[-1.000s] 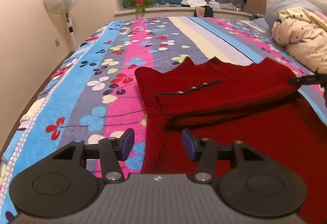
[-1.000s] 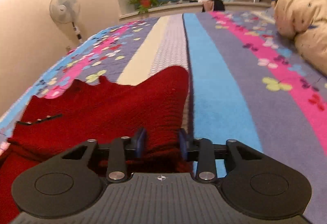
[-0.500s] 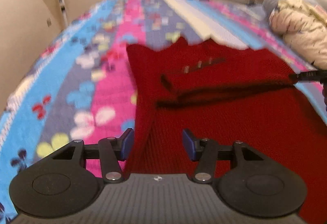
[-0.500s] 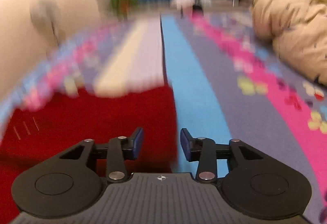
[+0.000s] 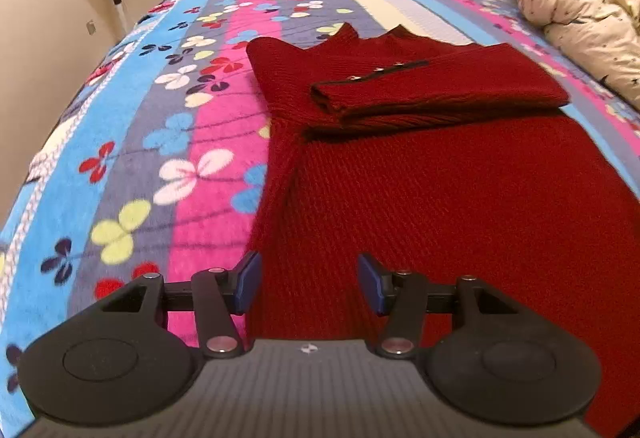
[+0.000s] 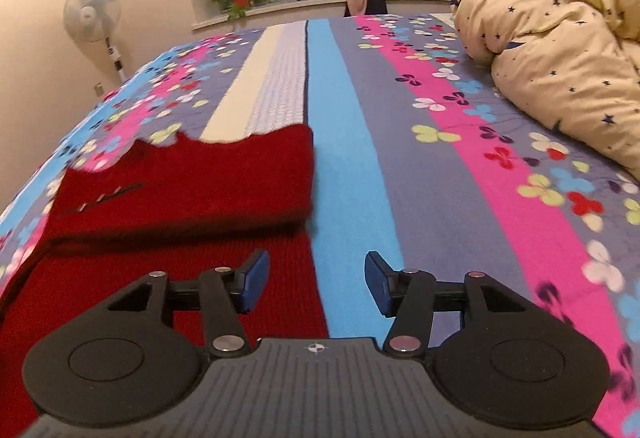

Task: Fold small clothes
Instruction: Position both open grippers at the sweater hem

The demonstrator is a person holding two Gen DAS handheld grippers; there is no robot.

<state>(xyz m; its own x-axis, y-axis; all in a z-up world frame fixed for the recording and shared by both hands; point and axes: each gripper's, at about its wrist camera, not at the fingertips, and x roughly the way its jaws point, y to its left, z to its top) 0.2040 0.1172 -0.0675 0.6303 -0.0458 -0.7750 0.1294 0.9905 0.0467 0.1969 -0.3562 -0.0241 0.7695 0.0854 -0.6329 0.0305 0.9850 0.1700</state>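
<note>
With both sleeves already laid across the chest, you're prob. at the bottom-to-top fold next. The red sweater lies flat on the flowered blanket, collar toward the window end, hem nearest you. The folded sleeve sits across its upper part, cuff toward the sweater's left edge.

Your left gripper hangs over the sweater's left edge near the hem, jaws about half open, nothing between them, pads not touching the knit. Your right gripper hangs over the sweater's right edge, where red meets the blue stripe, jaws also half open and empty.

To do it well:
- Take the hem at both corners, same distance from each side edge, so the fold stays square.
- Pinch both layers (front + back); thick knit tends to slip if you catch only the top one.
- Lift low, carry toward the collar, and don't drag the sleeve out of place.
- Lay down, then let go w/o tugging.

Vs. a sec ago: the right gripper was pinched on the sweater's right shoulder fold; its jaws have just been opening and are now clear of the cloth, pulled back toward the hem. The left gripper's jaws are about the same width, but the view is tipped further down, closer to the hem side. Sleeve fold looks unchanged.
</note>
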